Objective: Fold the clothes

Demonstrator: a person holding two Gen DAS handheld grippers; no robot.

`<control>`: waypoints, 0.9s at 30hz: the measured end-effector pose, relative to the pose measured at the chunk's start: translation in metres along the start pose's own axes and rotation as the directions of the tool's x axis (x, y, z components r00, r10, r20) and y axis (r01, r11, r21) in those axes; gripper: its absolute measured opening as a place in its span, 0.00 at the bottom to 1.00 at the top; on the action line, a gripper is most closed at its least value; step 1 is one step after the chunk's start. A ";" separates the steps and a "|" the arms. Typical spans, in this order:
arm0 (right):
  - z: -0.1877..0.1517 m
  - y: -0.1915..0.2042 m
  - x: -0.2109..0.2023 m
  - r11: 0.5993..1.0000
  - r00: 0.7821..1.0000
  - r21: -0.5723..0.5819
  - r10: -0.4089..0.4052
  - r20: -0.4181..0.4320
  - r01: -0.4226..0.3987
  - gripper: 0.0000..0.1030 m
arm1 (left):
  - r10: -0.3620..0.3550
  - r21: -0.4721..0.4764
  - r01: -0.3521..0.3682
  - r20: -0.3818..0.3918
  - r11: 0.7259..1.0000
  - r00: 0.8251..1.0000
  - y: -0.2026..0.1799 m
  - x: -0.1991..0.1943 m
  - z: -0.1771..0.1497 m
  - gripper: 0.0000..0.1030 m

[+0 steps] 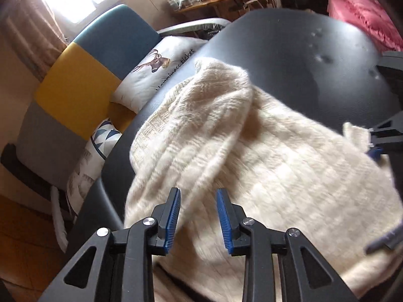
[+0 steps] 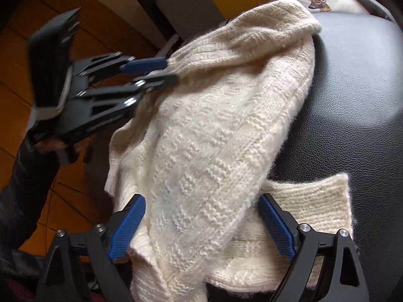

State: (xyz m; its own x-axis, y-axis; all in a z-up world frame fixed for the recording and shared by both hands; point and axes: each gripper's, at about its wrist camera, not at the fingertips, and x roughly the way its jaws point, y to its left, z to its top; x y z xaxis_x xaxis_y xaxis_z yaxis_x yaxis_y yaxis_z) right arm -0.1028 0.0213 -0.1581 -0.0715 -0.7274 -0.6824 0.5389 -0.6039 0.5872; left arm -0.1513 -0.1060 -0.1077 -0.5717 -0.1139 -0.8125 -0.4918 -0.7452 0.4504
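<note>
Sweater (image 2: 214, 136), cream knit, lies bunched on the dark counter (image 2: 352, 100), one fold over its middle; right hand-held gripper (image 2: 201, 229) straddles the near end, jaws wide, likely to pinch it; left hand-held gripper (image 1: 199, 216) hovers half-open, empty, beside the far edge.

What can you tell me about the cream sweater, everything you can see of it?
The cream sweater is a thick, fuzzy knit with a blocky raised pattern and ribbed edges. It lies crumpled and partly folded over itself on a dark, leather-look round table, one edge hanging past the rim. A ribbed end, perhaps a cuff, sticks out flat beside the bulk. The right claw straddles a fold with its jaws wide open. The left claw, jaws apart and empty, sits at the opposite edge.
</note>
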 end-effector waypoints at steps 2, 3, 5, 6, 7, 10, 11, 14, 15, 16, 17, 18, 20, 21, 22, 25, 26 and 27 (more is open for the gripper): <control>-0.007 0.000 -0.007 1.000 1.000 -0.014 0.021 0.012 -0.021 0.98 | 0.019 0.002 -0.019 -0.031 1.000 0.999 0.005 0.016 0.007 0.29; -0.010 -0.001 -0.010 0.999 0.999 -0.022 0.031 0.018 -0.031 1.00 | 0.006 -0.018 -0.007 -0.045 1.000 0.999 0.009 0.023 0.010 0.24; -0.013 0.001 -0.010 0.999 0.999 -0.044 0.029 0.033 -0.028 1.00 | -0.045 -0.112 0.041 -0.029 0.993 0.999 0.023 0.026 0.013 0.10; -0.014 0.001 -0.010 0.998 0.999 -0.052 0.032 0.040 -0.030 1.00 | -0.072 -0.172 0.071 0.004 0.983 0.997 0.032 0.021 0.014 0.07; -0.016 0.001 -0.011 0.998 0.998 -0.059 0.035 0.048 -0.032 1.00 | -0.095 -0.238 0.102 0.041 0.966 0.995 0.044 0.015 0.014 0.04; -0.019 0.000 -0.013 0.997 0.997 -0.060 0.056 0.057 -0.053 1.00 | -0.152 -0.447 0.223 0.189 0.866 0.970 0.092 -0.018 0.005 0.03; -0.018 0.000 -0.013 0.997 0.997 -0.057 0.058 0.048 -0.055 1.00 | -0.160 -0.503 0.265 0.242 0.823 0.957 0.109 -0.033 -0.002 0.03; -0.012 0.002 -0.014 0.999 0.999 -0.043 -0.013 0.053 0.016 0.70 | -0.143 -0.624 0.365 0.376 0.691 0.915 0.152 -0.079 -0.034 0.03; -0.009 0.005 -0.017 0.998 0.998 -0.056 -0.030 0.060 0.033 0.55 | -0.128 -0.656 0.381 0.400 0.651 0.908 0.165 -0.090 -0.048 0.03; -0.006 0.008 -0.020 0.996 0.997 -0.069 -0.045 0.068 0.050 0.54 | -0.108 -0.685 0.387 0.414 0.617 0.904 0.175 -0.099 -0.064 0.03; -0.003 0.011 -0.022 0.994 0.995 -0.082 -0.061 0.076 0.067 0.52 | -0.084 -0.718 0.385 0.417 0.580 0.905 0.185 -0.107 -0.083 0.03; -0.001 0.021 -0.026 0.987 0.991 -0.124 -0.088 0.097 0.100 0.52 | -0.057 -0.755 0.368 0.403 0.542 0.913 0.194 -0.112 -0.105 0.03; 0.004 0.043 -0.030 0.966 0.989 -0.224 -0.109 0.104 0.130 0.52 | -0.005 -0.829 0.315 0.353 0.462 0.936 0.209 -0.114 -0.151 0.03; 0.006 0.054 -0.032 0.951 0.987 -0.273 -0.119 0.108 0.144 0.56 | 0.023 -0.867 0.274 0.311 0.415 0.950 0.213 -0.115 -0.178 0.03; 0.007 0.063 -0.029 0.947 0.992 -0.300 -0.090 0.084 0.111 0.69 | 0.041 -0.899 0.227 0.260 0.374 0.965 0.214 -0.113 -0.203 0.03; 0.006 0.090 -0.016 0.922 0.998 -0.383 -0.042 0.039 0.054 0.79 | 0.072 -0.963 0.059 0.080 0.262 0.994 0.211 -0.100 -0.271 0.02; 0.001 0.092 -0.016 0.917 0.999 -0.398 -0.035 0.007 0.035 0.79 | 0.067 -0.972 0.015 0.032 0.234 0.997 0.207 -0.096 -0.289 0.02; 0.000 0.092 -0.010 0.921 0.999 -0.390 -0.028 -0.022 0.017 0.80 | 0.061 -0.978 -0.027 -0.015 0.208 0.998 0.202 -0.091 -0.306 0.02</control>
State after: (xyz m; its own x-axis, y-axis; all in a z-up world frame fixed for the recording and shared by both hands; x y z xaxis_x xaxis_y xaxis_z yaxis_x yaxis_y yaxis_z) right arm -0.0527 -0.0270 -0.0976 -0.0682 -0.7029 -0.7080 0.8223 -0.4415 0.3591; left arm 0.0024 -0.4468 -0.0556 -0.5910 -0.1692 -0.7887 0.5555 -0.7944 -0.2458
